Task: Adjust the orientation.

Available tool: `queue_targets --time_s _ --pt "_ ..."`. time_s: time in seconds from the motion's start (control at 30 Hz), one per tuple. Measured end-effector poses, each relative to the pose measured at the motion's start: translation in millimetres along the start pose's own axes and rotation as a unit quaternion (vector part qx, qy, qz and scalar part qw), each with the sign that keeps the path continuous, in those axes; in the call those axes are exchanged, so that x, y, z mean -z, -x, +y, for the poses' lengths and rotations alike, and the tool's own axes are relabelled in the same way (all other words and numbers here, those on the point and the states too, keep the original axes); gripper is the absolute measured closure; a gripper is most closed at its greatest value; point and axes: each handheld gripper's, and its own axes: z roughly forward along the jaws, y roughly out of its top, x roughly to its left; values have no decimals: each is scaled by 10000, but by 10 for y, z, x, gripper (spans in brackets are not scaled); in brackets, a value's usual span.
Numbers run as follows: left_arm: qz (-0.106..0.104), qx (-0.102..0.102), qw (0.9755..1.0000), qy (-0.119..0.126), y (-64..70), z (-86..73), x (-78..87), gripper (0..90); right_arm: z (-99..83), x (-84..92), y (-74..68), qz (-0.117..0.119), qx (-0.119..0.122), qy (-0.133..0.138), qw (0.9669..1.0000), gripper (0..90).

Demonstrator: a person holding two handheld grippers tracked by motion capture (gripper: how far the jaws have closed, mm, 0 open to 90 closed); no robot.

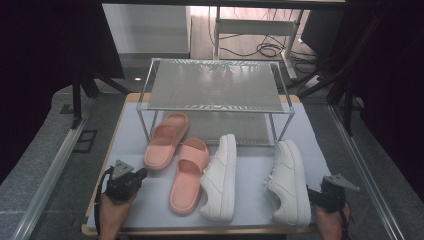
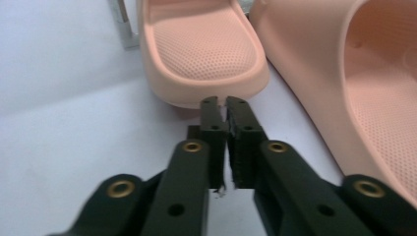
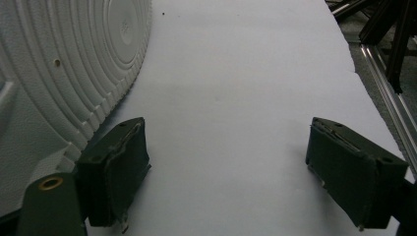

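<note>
Left tool (image 2: 222,105), clenched on nothing, hovers just short of the pink slide's (image 2: 201,49) heel on the surface (image 1: 135,130); right tool (image 3: 221,172) released beside a white sneaker (image 3: 59,73). Next: reopen, grip the heel.

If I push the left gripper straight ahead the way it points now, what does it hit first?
Most likely the rounded end of the nearer pink foam slide sandal. The left gripper, jaws shut and empty, points at it, with little or no gap visible.

Slippers (image 1: 177,157) left of sneakers (image 1: 252,177)
</note>
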Motion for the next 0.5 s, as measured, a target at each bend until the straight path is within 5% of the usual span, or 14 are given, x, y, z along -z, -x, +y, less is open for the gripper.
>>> queue_targets --time_s 0.5 --pt "-204 -120 9996 -172 151 126 -377 897 0 0 0 1 0 1 10000 158"
